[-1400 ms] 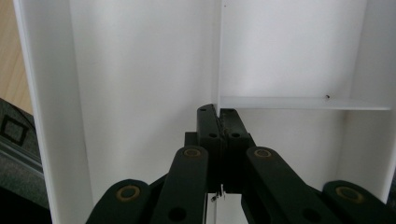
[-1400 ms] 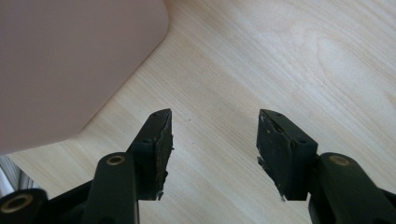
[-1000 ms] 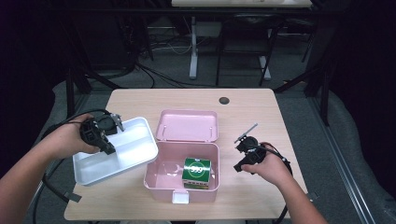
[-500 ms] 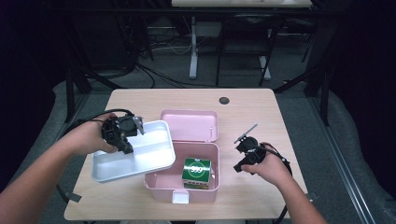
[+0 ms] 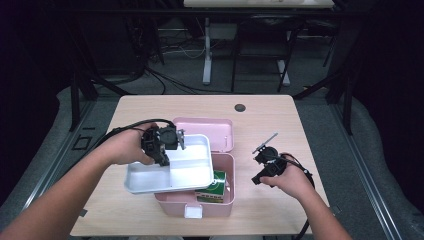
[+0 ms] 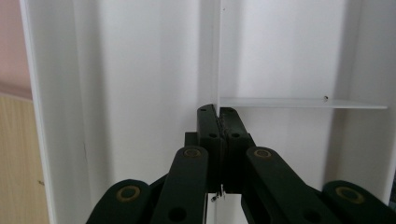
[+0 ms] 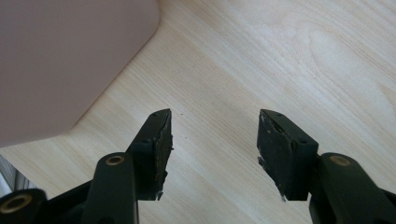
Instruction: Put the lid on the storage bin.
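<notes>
A white divided tray [image 5: 187, 167] hangs over the left part of an open pink box [image 5: 224, 186], carried by my left gripper [image 5: 165, 150], which is shut on the tray's inner divider wall. Seen from the left gripper view, both jaws pinch that thin white divider [image 6: 219, 70] of the tray [image 6: 140, 70]. Inside the box a green and white carton [image 5: 215, 184] peeks out from under the tray. My right gripper [image 5: 260, 165] rests open over bare wood to the right of the box, nothing between its fingers [image 7: 156, 140]; the pink box lid [image 7: 60, 56] lies beside it.
The box's pink lid [image 5: 212, 132] lies flat behind it. A small dark round cap [image 5: 240, 107] sits near the table's far edge. The light wood table [image 5: 280, 120] ends at dark floor with cables and stands behind.
My left gripper has carried the white tray rightward from the table's left side until it overlaps the pink box. The right gripper has stayed put.
</notes>
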Motion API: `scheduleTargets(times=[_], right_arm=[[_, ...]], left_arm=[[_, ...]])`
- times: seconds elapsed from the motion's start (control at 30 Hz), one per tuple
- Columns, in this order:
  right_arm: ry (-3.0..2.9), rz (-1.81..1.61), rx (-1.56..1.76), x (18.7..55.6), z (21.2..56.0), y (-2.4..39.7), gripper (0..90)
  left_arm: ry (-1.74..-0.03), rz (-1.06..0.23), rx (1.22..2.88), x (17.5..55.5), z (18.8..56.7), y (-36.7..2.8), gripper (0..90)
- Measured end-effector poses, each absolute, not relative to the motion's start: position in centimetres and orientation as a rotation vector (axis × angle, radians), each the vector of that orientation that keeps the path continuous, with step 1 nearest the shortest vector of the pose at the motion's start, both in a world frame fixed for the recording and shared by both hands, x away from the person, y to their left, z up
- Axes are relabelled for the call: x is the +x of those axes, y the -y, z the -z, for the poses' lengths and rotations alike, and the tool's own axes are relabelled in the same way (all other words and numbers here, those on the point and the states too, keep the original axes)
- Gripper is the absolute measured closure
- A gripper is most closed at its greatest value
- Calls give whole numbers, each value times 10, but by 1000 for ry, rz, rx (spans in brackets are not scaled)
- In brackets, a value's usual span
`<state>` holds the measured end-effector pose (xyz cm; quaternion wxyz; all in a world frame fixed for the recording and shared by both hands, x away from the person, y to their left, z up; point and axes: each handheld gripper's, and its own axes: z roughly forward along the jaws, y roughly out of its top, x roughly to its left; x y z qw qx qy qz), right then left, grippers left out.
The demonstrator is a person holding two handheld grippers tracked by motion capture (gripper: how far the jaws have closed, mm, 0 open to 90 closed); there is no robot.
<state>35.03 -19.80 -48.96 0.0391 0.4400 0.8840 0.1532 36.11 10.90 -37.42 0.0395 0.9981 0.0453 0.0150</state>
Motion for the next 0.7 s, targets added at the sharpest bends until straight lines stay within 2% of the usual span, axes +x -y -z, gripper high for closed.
scheduleTargets(times=[0.37, 0.7], right_arm=[[-2722, -452, 1349, 350, 492, 198, 454], [-2720, -451, 1351, 350, 495, 199, 453]], left_arm=[[7, -21, 3050, 356, 392, -72, 896], [57, -4, 3064, 354, 412, -55, 896]])
